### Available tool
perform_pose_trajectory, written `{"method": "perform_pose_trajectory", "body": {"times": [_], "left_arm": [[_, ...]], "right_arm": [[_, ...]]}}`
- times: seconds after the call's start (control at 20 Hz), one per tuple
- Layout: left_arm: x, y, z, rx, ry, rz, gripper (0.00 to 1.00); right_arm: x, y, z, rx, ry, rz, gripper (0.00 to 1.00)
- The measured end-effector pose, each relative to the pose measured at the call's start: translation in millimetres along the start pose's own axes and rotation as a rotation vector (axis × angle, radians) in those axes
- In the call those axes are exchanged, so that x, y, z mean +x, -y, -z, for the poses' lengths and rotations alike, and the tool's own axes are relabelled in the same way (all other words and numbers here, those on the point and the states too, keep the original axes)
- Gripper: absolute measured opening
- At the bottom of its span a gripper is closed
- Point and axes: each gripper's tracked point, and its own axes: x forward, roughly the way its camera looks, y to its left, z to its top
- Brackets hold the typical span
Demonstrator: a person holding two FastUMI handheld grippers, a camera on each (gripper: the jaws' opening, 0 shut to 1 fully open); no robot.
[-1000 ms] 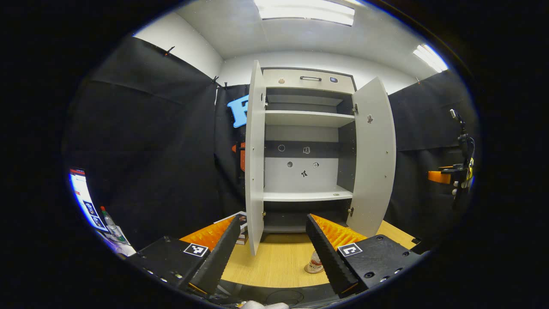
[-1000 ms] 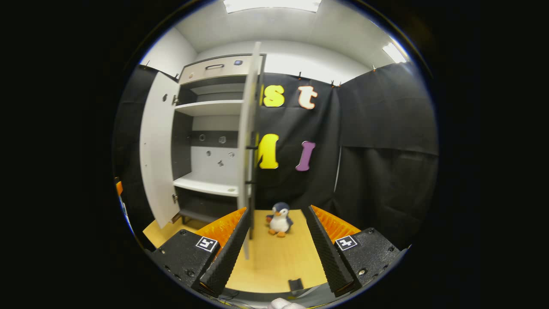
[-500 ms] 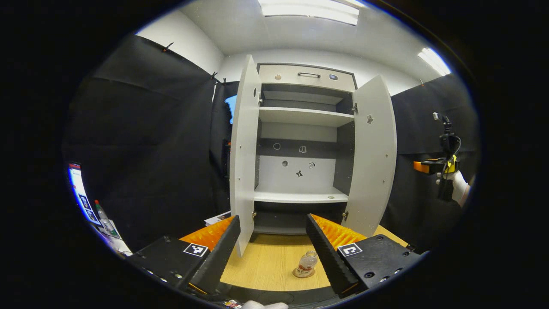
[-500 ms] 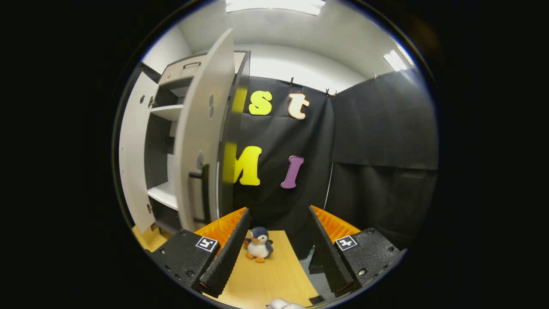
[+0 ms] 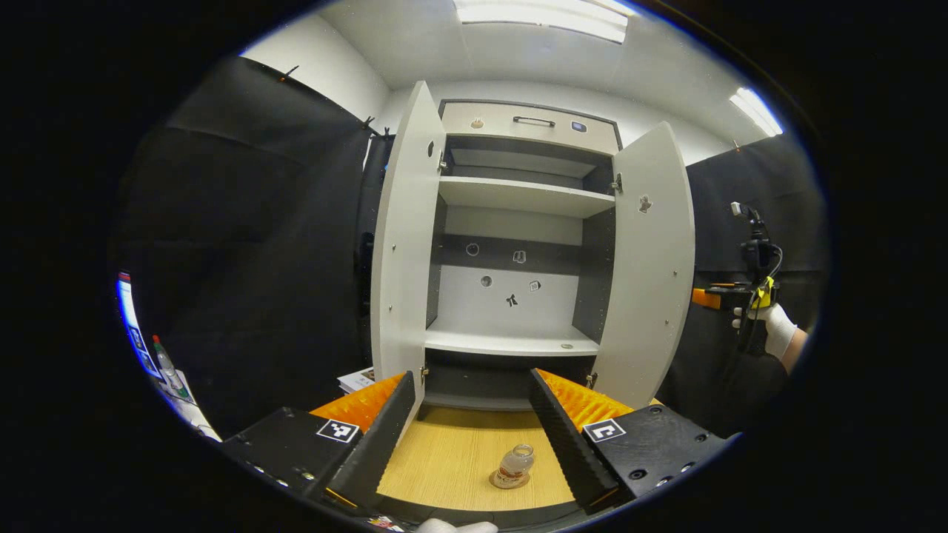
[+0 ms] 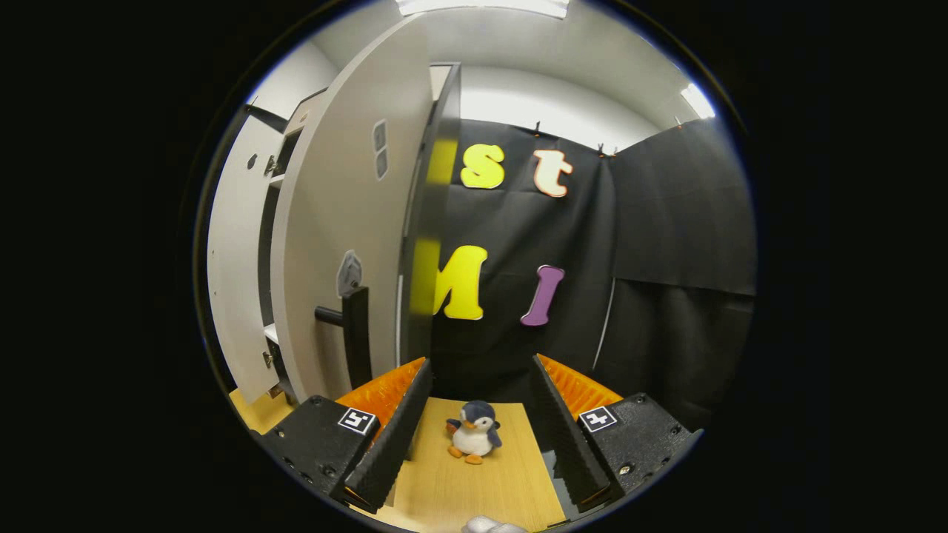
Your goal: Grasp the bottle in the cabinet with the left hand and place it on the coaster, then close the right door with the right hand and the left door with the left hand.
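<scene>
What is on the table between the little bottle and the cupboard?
Nothing. In the left gripper view, bare wooden table runs from the bottle on its coaster to the cabinet.

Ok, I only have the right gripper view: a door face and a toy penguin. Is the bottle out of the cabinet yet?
Observer: Yes. In the left gripper view the bottle stands upright on the coaster, on the table in front of the cabinet.
Operator: And the left door?
Observer: The left door is swung wide open.
Operator: Is the left tool free?
Observer: Yes, the left tool is open and holds nothing.
</scene>
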Motion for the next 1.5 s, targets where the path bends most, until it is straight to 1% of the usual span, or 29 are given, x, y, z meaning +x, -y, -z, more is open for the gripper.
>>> {"method": "perform_pose_trajectory", "body": {"times": [0.05,0.1,0.15,0.2,0.3,0.35,0.4,0.5,0.6,0.65,0.7,0.8,0.9,0.95,1.0,1.05,1.1,1.15,1.2,1.35,1.5], "left_arm": [[3,2,-1,-0.004,0.000,0.005,0.94],[5,2,-1,-0.006,-0.001,0.006,0.90],[7,3,-1,-0.007,-0.001,0.010,0.94],[9,3,0,-0.009,-0.004,0.013,0.94],[12,3,-1,-0.012,-0.006,0.020,0.94],[13,3,-2,-0.013,-0.006,0.025,0.94],[13,4,-2,-0.012,-0.001,0.028,0.94],[12,5,-3,-0.008,0.004,0.034,0.94],[8,4,-5,-0.005,0.010,0.036,0.94],[7,3,-5,-0.002,0.008,0.035,0.97],[4,0,-6,0.000,0.011,0.030,0.94],[-2,-5,-10,-0.003,0.031,0.015,0.94],[-7,-15,-14,0.005,0.043,-0.016,0.94],[-10,-22,-15,0.009,0.045,-0.041,0.94],[-12,-28,-15,0.006,0.040,-0.055,0.98],[-15,-32,-15,0.002,0.044,-0.068,0.94],[-18,-39,-16,0.001,0.044,-0.083,0.94],[-23,-43,-18,0.006,0.042,-0.096,0.97],[-26,-48,-17,0.015,0.039,-0.112,0.94],[-31,-62,-14,0.034,0.028,-0.142,0.94],[-31,-67,-11,0.042,0.018,-0.136,0.94]], "right_arm": [[2,-3,1,-0.001,0.003,-0.004,0.82],[1,-1,2,0.002,0.002,-0.008,0.82],[4,-2,3,0.012,0.002,-0.015,0.82],[4,-5,4,0.037,-0.003,-0.032,0.82],[6,-20,13,0.114,-0.047,-0.097,0.81],[5,-24,13,0.144,-0.053,-0.117,0.80],[6,-30,15,0.136,-0.061,-0.130,0.77],[4,-39,9,0.100,-0.050,-0.143,0.77],[3,-65,8,0.076,-0.052,-0.184,0.77],[3,-81,5,0.066,-0.049,-0.203,0.76],[5,-94,3,0.056,-0.047,-0.200,0.77],[8,-115,0,0.043,-0.026,-0.183,0.77],[13,-139,0,0.062,-0.016,-0.185,0.77],[16,-152,2,0.081,-0.022,-0.195,0.77],[17,-168,4,0.107,-0.027,-0.216,0.77],[20,-184,5,0.126,-0.035,-0.243,0.77],[23,-200,8,0.130,-0.050,-0.269,0.77],[23,-213,11,0.126,-0.058,-0.289,0.77],[22,-221,10,0.126,-0.051,-0.293,0.78],[18,-223,2,0.120,-0.005,-0.279,0.78],[14,-219,-2,0.125,0.000,-0.268,0.78]]}}
